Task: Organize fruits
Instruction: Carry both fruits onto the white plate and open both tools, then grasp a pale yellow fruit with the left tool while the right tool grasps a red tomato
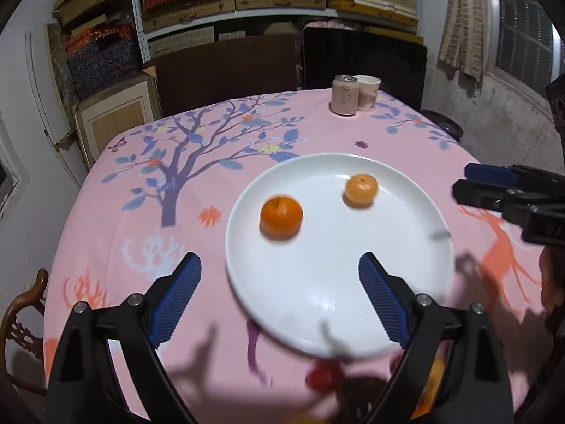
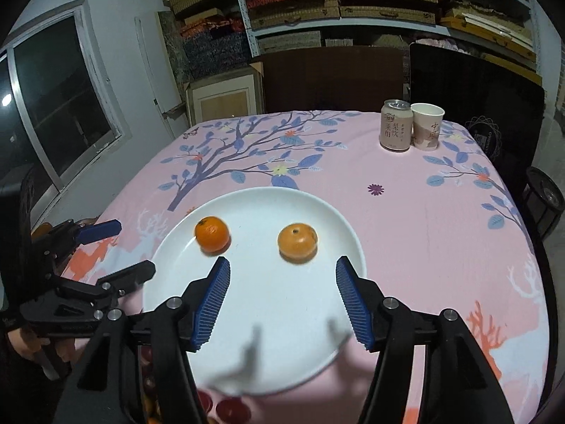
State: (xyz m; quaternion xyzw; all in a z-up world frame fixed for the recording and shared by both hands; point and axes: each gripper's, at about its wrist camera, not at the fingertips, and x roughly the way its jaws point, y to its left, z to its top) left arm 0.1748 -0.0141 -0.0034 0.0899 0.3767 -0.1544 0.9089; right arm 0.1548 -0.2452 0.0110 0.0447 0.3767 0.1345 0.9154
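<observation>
**Both tongs empty above the plate; more fruit lies close under them**

Nearest in, at the table's front edge and partly hidden beneath the tong frames, lies the fruit not yet sorted: a blurred red fruit [image 1: 325, 376] shows just off the plate's near rim in the left wrist view, with something orange beside it behind the right-hand finger. The right wrist view shows red pieces too, low in the frame. Their exact number and kind I cannot tell. They lie below and behind both sets of fingertips, so I judge the coming move to be a draw back and down rather than a reach forward.

The left gripper [image 1: 279, 296] stands wide open with nothing between its blue pads, its span crossing the plate's near-left rim. The right gripper [image 2: 282, 300] is open less widely, also empty, hanging over the near part of the white plate [image 2: 282, 360]. Neither is clearly the nearer to the loose fruit, as far as these views show.

Farther out on the plate rest two oranges, well apart from each other and from every finger: the left orange [image 2: 212, 238] ahead of the left tongs, the right orange [image 2: 297, 241] straight ahead of the right tongs. Both are round, so no long axis governs a grasp.

Beyond, on the pink tablecloth [image 2: 406, 212], a can [image 2: 396, 125] and a paper cup [image 2: 427, 126] stand touching near the far edge.
</observation>
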